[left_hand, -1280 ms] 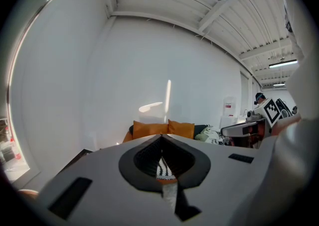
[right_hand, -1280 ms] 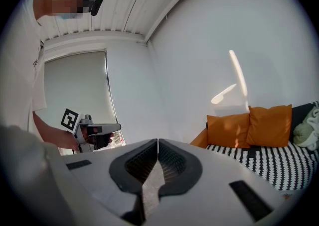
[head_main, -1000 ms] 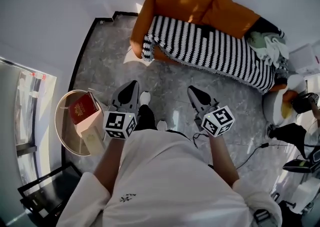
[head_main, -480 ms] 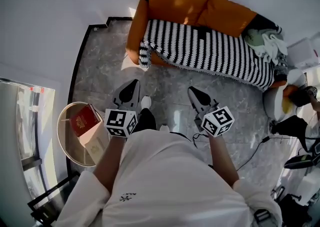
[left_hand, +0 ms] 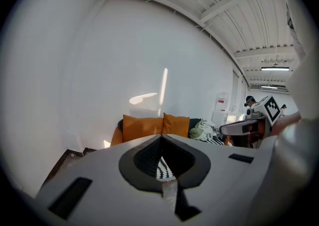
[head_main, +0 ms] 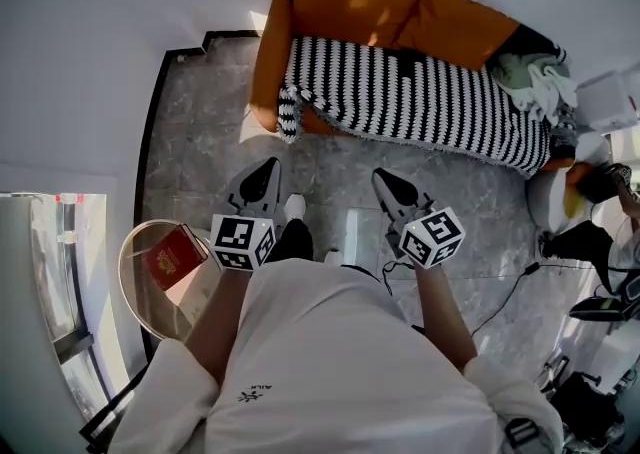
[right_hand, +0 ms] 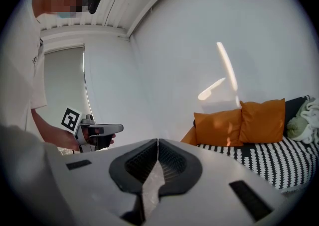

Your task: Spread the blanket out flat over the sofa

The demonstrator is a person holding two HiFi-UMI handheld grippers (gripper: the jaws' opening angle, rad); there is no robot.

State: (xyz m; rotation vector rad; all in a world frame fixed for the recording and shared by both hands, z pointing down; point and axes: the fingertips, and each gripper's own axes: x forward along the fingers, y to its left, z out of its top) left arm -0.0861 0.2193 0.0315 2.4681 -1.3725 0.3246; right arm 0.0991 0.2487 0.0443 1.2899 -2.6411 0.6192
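Observation:
An orange sofa [head_main: 275, 52] stands against the white wall. A black-and-white striped blanket [head_main: 420, 102] lies flat over its seat, one corner hanging over the left front. The same sofa [right_hand: 222, 125] and blanket [right_hand: 269, 158] show in the right gripper view. Two orange cushions [head_main: 400, 12] lean on the backrest. My left gripper [head_main: 263, 174] and right gripper [head_main: 384, 182] hover over the marble floor in front of the sofa, well apart from it. Both are shut with nothing between their jaws.
A round side table [head_main: 140, 277] with a red book [head_main: 172, 257] stands at my left. A pale green crumpled cloth [head_main: 530, 77] lies at the sofa's right end. A cable [head_main: 500, 297] runs across the floor at right, near dark equipment.
The view has shifted slightly: sofa and side table slid a little in the frame. Both grippers stay in the same pose, shut, in front of me.

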